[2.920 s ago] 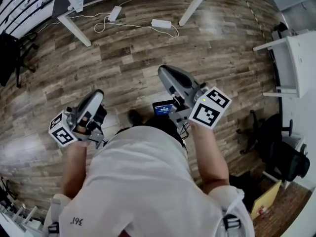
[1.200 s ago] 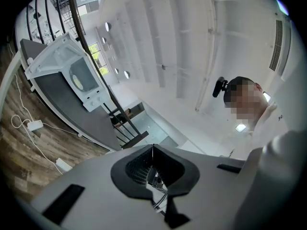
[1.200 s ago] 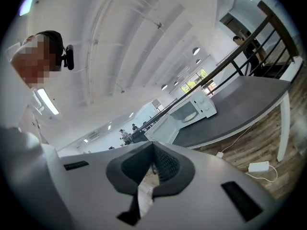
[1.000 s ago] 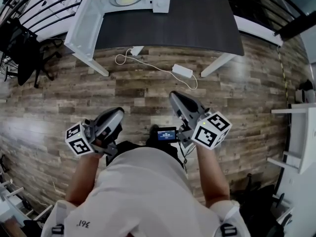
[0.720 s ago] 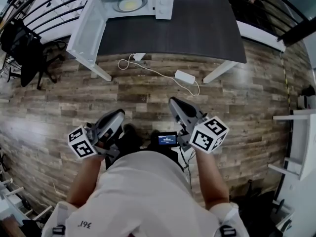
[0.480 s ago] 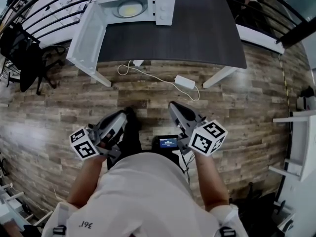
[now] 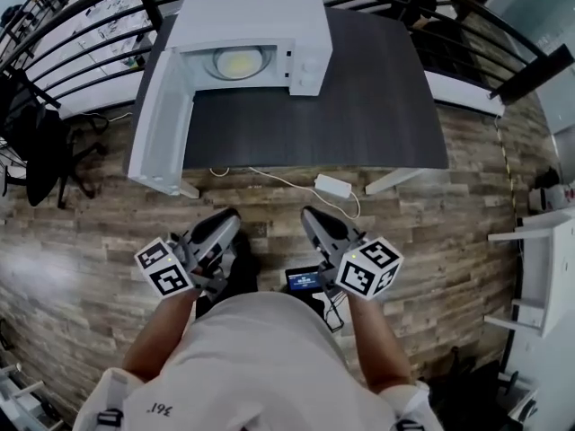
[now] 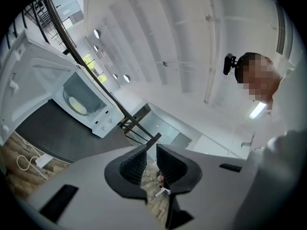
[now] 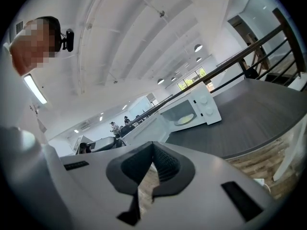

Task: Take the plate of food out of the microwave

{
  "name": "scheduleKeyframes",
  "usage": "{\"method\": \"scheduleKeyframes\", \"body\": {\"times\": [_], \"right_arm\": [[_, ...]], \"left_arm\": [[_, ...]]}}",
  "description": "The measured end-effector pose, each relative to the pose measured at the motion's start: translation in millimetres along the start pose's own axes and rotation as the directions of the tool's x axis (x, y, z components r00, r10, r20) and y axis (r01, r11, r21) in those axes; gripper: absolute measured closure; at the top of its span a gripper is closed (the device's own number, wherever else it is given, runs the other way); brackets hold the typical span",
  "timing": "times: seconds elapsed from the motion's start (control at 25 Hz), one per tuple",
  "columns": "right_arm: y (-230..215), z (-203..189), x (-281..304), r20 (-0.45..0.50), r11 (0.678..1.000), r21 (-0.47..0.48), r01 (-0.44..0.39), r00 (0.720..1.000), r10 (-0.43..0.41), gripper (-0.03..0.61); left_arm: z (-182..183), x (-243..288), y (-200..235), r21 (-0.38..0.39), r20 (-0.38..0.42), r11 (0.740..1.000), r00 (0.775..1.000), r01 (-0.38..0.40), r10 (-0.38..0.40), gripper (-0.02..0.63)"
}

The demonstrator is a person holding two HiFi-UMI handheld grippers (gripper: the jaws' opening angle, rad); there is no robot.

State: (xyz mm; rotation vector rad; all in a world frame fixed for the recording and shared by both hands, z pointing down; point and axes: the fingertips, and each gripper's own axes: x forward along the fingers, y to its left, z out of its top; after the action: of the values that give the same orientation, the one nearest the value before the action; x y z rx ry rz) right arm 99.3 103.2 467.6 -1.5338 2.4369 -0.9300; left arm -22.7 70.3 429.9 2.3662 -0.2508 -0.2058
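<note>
**Writing:** black-and-white square markers on both gripper cubes. Small print (image 7: 162, 409) on the white shirt appears to read 361. The text on the lit screen (image 7: 304, 282) is too small to read.

**Surroundings:** dark table (image 7: 377, 106). On the wooden floor (image 7: 90, 241), a white adapter (image 7: 332, 185) with its cable. Black chair (image 7: 40, 151) at 9 o'clock and railing (image 7: 90, 12) at 11.

**Plate of food (image 7: 238, 62):** pale, round, with yellowish contents. It sits inside the white microwave (image 7: 296, 25) on the table, 12 o'clock from the grippers and well apart. The microwave door (image 7: 162, 124) is swung open toward 9 o'clock.

**Left gripper (image 7: 226, 219):** fingers (image 8: 134, 164) parted, just been opening, nothing between them.

**Right gripper (image 7: 310, 215):** fingers (image 9: 165, 164) clenched together, empty.
</note>
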Motion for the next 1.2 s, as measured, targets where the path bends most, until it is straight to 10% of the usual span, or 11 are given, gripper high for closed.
{"method": "scheduleKeyframes", "body": {"times": [0.76,1.2], "right_arm": [[-24.0,29.6,191.1,-0.203,0.922,-0.380,0.074,0.966,-0.161,0.588],[-82.0,46.3,246.5,-0.339,0.829,-0.554,-0.077,0.930,-0.140,0.588]], "left_arm": [[80.0,-1.0,142.3,0.027,-0.069,0.981,0.979,-0.190,0.192,0.566],[104.2,26.0,175.1,0.032,0.044,0.946,0.946,-0.324,0.322,0.566]]}}
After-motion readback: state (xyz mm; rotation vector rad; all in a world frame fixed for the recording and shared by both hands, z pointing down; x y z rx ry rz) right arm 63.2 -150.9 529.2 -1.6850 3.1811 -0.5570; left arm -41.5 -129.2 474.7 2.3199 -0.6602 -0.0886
